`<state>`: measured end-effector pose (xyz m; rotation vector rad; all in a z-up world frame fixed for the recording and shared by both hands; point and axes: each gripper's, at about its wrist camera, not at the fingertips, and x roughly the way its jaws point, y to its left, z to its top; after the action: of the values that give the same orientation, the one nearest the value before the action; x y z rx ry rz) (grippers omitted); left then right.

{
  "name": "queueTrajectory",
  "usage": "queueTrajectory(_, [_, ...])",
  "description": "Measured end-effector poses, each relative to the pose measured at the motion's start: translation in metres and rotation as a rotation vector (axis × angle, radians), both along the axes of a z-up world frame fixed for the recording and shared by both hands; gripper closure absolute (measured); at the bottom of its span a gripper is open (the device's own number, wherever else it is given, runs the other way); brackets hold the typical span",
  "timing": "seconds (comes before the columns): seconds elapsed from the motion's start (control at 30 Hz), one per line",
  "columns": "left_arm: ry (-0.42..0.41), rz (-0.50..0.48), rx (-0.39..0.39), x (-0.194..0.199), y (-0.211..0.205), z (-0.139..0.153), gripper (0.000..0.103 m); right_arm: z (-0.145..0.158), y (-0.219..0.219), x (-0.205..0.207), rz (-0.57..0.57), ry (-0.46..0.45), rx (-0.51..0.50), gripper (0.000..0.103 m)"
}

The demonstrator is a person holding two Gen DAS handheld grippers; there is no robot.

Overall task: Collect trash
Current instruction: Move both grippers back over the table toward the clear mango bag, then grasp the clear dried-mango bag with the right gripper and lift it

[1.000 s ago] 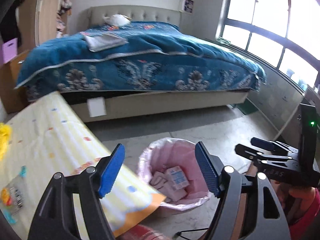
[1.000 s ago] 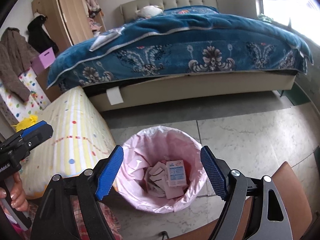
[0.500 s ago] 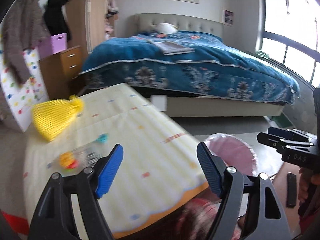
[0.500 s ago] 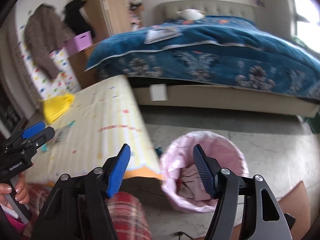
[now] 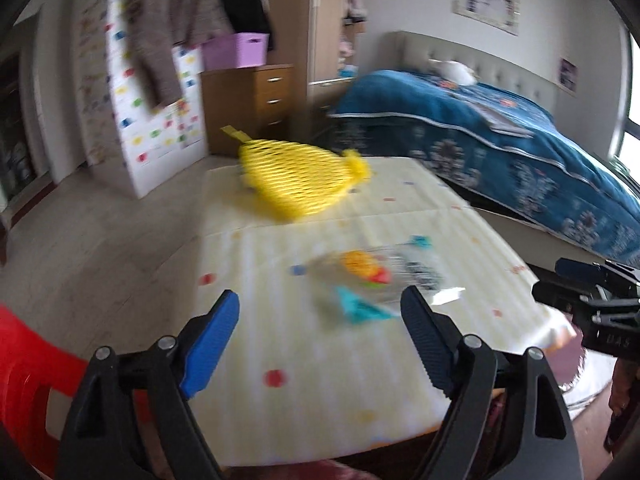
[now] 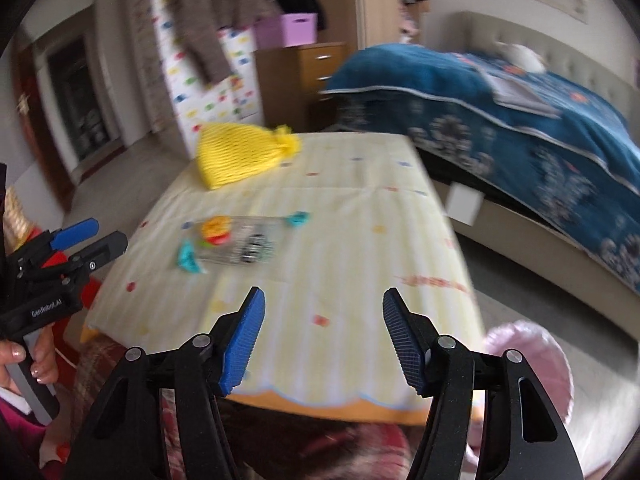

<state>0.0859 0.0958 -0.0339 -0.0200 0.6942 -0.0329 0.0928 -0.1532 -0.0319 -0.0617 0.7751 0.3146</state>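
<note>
Through the left wrist camera, I have the left gripper [image 5: 320,332] spread wide with nothing between its fingers, aimed across the counter [image 5: 320,392] under its pale yellow dotted cloth. Just beyond the fingertips lies a clear plastic wrapper [image 5: 376,276] with orange, red and teal print, blurred enough that I cannot say what it held, and a small white scrap [image 5: 448,295] lies just beside it on the right. Farther back sits a yellow mesh bag [image 5: 296,184], near the far edge. I judge the wrapper to be the trash I want next, which is why I keep this gripper open and pointed at it. The right gripper [image 5: 592,300] juts in at the right edge, but from this angle I cannot tell its state. A red chair [image 5: 28,364] shows at lower left. In the right wrist camera, the right gripper [image 6: 323,340] is also wide open and empty, held over the near edge of the counter, well short of the wrapper. The left gripper shows at the left, in a hand [image 6: 28,356]. The pink-lined trash bin [image 6: 536,356] stands on the floor just off the counter's near right corner, so I suspect it is parked there for short drops
</note>
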Motion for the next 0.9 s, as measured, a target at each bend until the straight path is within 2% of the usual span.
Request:
queueTrajectory(0.2, [0.028,0.052,-0.005,0.006,0.03,-0.01,0.02,-0.021,0.057,0.027,0.065,0.048,-0.074,0.019])
queueTrajectory(0.53, [0.065,0.038,-0.015,0.024,0.032,-0.024,0.02,-0.056,0.098,0.067,0.099,0.117,-0.124,0.016])
queueTrajectory(0.67, [0.07,0.036,-0.011,0.027,0.031,-0.026,0.02,-0.06,0.096,0.073,0.114,0.129,-0.098,0.014])
queueTrajectory(0.73, [0.078,0.04,-0.009,0.028,0.031,-0.028,0.02,-0.059,0.098,0.074,0.128,0.12,-0.103,0.017])
queueTrajectory(0.77, [0.081,0.042,-0.01,0.028,0.031,-0.028,0.02,-0.059,0.096,0.076,0.125,0.119,-0.103,0.023])
queueTrajectory(0.8, [0.084,0.043,-0.013,0.028,0.031,-0.029,0.02,-0.057,0.095,0.076,0.114,0.117,-0.104,0.034])
queueTrajectory(0.83, [0.086,0.042,-0.016,0.028,0.03,-0.029,0.02,-0.057,0.094,0.078,0.112,0.117,-0.105,0.04])
queueTrajectory(0.87, [0.087,0.04,-0.018,0.027,0.029,-0.029,0.02,-0.056,0.093,0.077,0.106,0.113,-0.11,0.052])
queueTrajectory(0.9, [0.088,0.037,-0.02,0.027,0.028,-0.029,0.02,-0.056,0.094,0.077,0.105,0.112,-0.111,0.058])
